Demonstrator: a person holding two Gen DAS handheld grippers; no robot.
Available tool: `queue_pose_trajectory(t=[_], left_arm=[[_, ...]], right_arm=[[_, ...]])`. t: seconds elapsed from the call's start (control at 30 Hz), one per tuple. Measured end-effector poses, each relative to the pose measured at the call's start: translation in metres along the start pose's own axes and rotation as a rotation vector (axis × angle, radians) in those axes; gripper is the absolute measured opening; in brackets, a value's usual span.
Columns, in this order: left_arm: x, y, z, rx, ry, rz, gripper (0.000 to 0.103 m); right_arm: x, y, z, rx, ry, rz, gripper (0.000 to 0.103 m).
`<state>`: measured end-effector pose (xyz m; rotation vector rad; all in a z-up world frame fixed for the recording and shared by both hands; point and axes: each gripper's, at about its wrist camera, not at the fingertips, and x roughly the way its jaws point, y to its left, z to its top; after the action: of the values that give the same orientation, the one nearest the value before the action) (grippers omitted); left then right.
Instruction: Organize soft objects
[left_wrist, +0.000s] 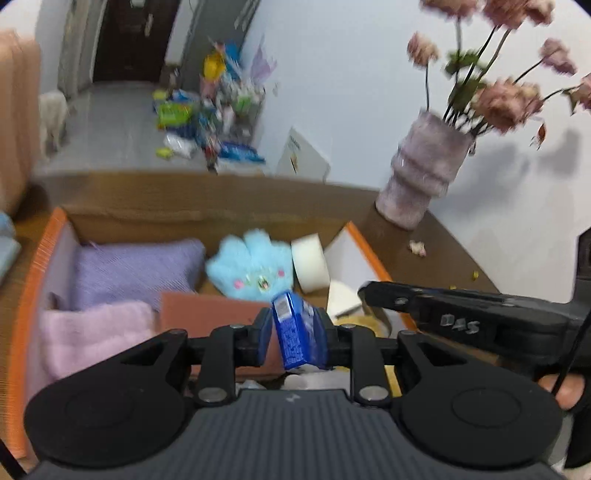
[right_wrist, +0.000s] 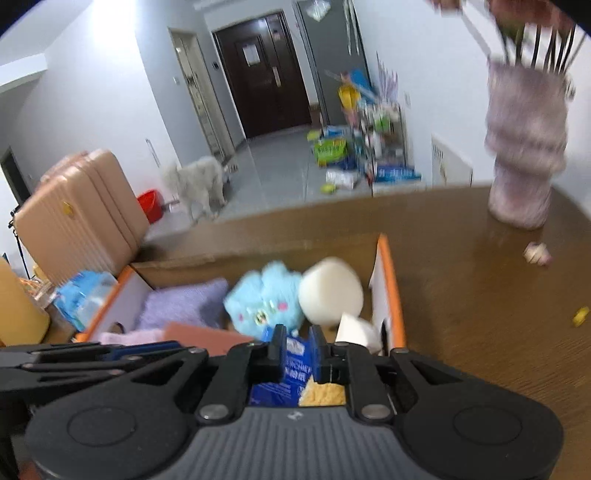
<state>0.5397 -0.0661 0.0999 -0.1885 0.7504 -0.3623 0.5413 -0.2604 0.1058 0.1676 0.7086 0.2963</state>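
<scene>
Pinching one glossy blue tissue pack (left_wrist: 295, 332) — left tool (left_wrist: 295, 332) and right tool (right_wrist: 297, 352) — above fluffy plush (left_wrist: 255, 267).

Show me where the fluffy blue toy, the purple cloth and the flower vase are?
fluffy blue toy (left_wrist: 253, 267), left wrist view, on its face.
purple cloth (left_wrist: 136, 271), left wrist view, middle of its top.
flower vase (left_wrist: 421, 173), left wrist view, on its ribbed body.
</scene>
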Motion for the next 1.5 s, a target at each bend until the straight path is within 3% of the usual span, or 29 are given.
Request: queue_pose_trajectory(t=[0.07, 0.13, 0.23, 0.27, 0.3, 0.43, 0.47, 0.53, 0.8, 0.93, 1.23, 1.37, 1.5], left_arm=[[-0.033, -0.004, 0.003, 0.039, -0.044, 0.038, 0.034], [-0.062, -0.005, 0.004, 0.061, -0.08, 0.076, 0.041], [-0.104, -0.005, 0.0, 0.102, -0.136, 0.156, 0.051], [-0.117, -0.005, -0.002, 0.116, -0.157, 0.189, 0.063], [-0.128, -0.004, -0.006, 0.125, -0.184, 0.224, 0.076], [-0.165, -0.003, -0.023, 0.149, -0.33, 0.338, 0.09], [-0.172, -0.004, -0.026, 0.156, -0.358, 0.343, 0.094], [-0.185, -0.006, -0.031, 0.157, -0.4, 0.35, 0.095], [-0.222, -0.013, -0.05, 0.128, -0.452, 0.33, 0.095], [-0.24, -0.016, -0.077, 0.102, -0.462, 0.32, 0.095], [-0.283, -0.025, -0.196, 0.145, -0.502, 0.349, 0.095], [-0.305, -0.021, -0.248, 0.124, -0.511, 0.324, 0.097], [-0.322, -0.019, -0.299, 0.126, -0.523, 0.366, 0.097]], right_arm=[[-0.029, 0.005, 0.008, -0.034, -0.038, -0.014, 0.019], [-0.058, 0.012, 0.011, -0.082, -0.068, -0.025, 0.036], [-0.098, 0.021, 0.01, -0.15, -0.109, -0.049, 0.041], [-0.107, 0.023, 0.008, -0.161, -0.12, -0.051, 0.042], [-0.118, 0.024, 0.006, -0.163, -0.134, -0.05, 0.048], [-0.154, 0.029, -0.009, -0.189, -0.289, -0.075, 0.093], [-0.162, 0.032, -0.015, -0.211, -0.349, -0.09, 0.095], [-0.175, 0.038, -0.022, -0.252, -0.424, -0.122, 0.095], [-0.204, 0.048, -0.038, -0.217, -0.446, -0.103, 0.095], [-0.216, 0.054, -0.069, -0.212, -0.444, -0.106, 0.095], [-0.257, 0.058, -0.167, -0.203, -0.511, -0.109, 0.095], [-0.273, 0.063, -0.216, -0.174, -0.496, -0.092, 0.095], [-0.286, 0.073, -0.273, -0.199, -0.468, -0.079, 0.096]])
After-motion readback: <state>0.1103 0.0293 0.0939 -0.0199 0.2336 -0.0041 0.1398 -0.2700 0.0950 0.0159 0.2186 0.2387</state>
